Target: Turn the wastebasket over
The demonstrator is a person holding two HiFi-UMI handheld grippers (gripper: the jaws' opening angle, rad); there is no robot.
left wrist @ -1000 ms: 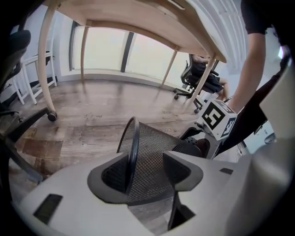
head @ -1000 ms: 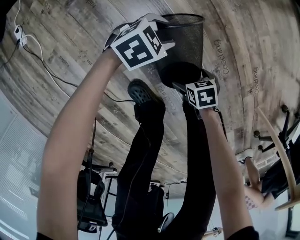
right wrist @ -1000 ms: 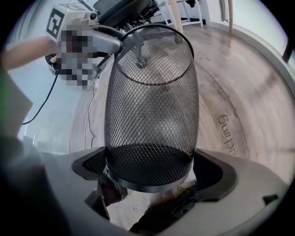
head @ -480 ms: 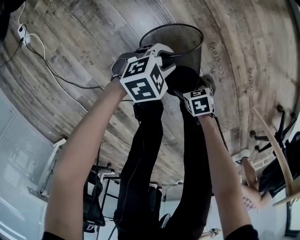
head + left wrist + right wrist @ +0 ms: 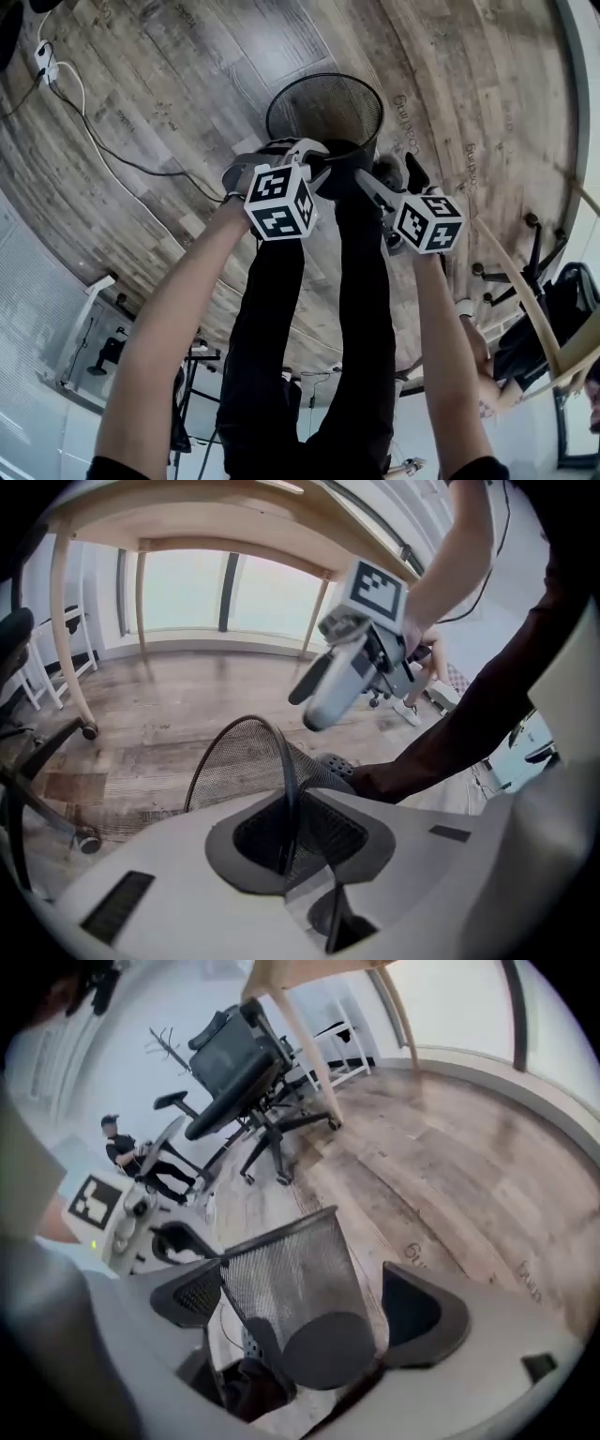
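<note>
Mid-grip on the turn: the left tongs (image 5: 291,841), whose jaws have just been closing, pinch the near wire rim (image 5: 284,761) of the black mesh wastebasket (image 5: 323,108), with the wire and a strip of mesh caught between the pads. The right tongs (image 5: 307,1314) stand wide apart. The basket's lower wall and dark round base (image 5: 328,1349) sit in the gap, and neither pad appears to press on them.

The step looks best done with two holds. The right tongs would likely need to close on the lower wall near the base before any roll begins, so the thin rim grip does not carry the load alone. The light mesh may flex or slip in a one-sided hold. Rolling both hands together and keeping the rim level on the way down should land the mouth flat.

The wastebasket sits just ahead of the person's shoe (image 5: 335,764), mouth up, over the plank floor (image 5: 187,75). It is well in from the floor's edge where a white cable (image 5: 89,131) trails. Whether its base is clear of the planks cannot be told. Nothing shows inside it, only mesh wall and bare base.
</note>
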